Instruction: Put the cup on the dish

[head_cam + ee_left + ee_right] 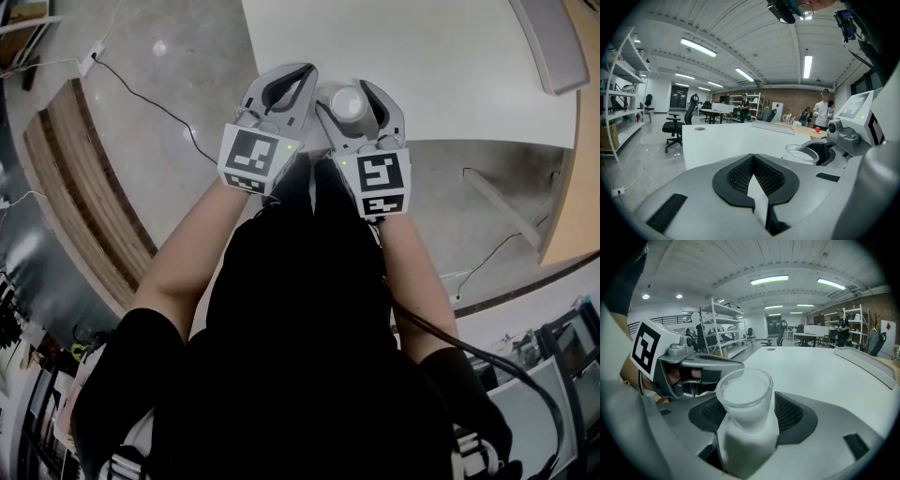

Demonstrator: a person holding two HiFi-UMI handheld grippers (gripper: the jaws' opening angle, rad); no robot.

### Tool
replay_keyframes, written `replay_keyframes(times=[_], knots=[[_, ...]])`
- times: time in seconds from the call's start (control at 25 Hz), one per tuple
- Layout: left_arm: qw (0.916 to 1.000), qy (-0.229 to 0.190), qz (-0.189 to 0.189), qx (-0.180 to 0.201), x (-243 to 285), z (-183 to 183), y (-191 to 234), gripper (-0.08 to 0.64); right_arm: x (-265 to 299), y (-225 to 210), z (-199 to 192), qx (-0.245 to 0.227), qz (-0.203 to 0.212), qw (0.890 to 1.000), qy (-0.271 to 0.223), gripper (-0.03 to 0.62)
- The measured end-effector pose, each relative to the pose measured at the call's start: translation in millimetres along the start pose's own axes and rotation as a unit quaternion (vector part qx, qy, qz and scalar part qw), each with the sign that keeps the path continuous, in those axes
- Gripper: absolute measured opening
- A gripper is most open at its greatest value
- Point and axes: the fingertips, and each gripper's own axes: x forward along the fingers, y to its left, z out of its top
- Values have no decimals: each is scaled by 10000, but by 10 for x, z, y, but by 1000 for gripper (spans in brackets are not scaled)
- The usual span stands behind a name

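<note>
One cup at the tabletop's near edge
Right gripper is straddling it, jaws apart; left gripper closed, empty; lopsided squeeze risking a topple.

grippers: two – left gripper, right gripper
marker cubes: two, one per gripper – left cube, right cube
cup: one
white table: one
dark floor cables: two – left cable, right cable
office chair: one near; farther ones too small to count
background people: two clear – person by shelves, person in white top
small red object: one
</note>
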Motion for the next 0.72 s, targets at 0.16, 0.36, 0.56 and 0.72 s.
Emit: replay_keyframes(times=[0.16, 0.36, 0.56, 0.72], knots=[[10000, -24, 47, 21, -7, -25, 25, 6, 5, -8, 13, -235, -116, 9996, -118, 261], [9999, -51, 128, 43, -73, -50, 107, 6, 1, -34, 18, -227, -195, 9993, -220, 261], [9998, -76, 194, 47, -161, -53, 195, 6, -66, -70, 92, -34, -379, 9985, -384, 259], [9997, -70, 117, 224, -177, 48, 54, 6, -323, -172, 188, 51, -526, 9977, -424, 259]])
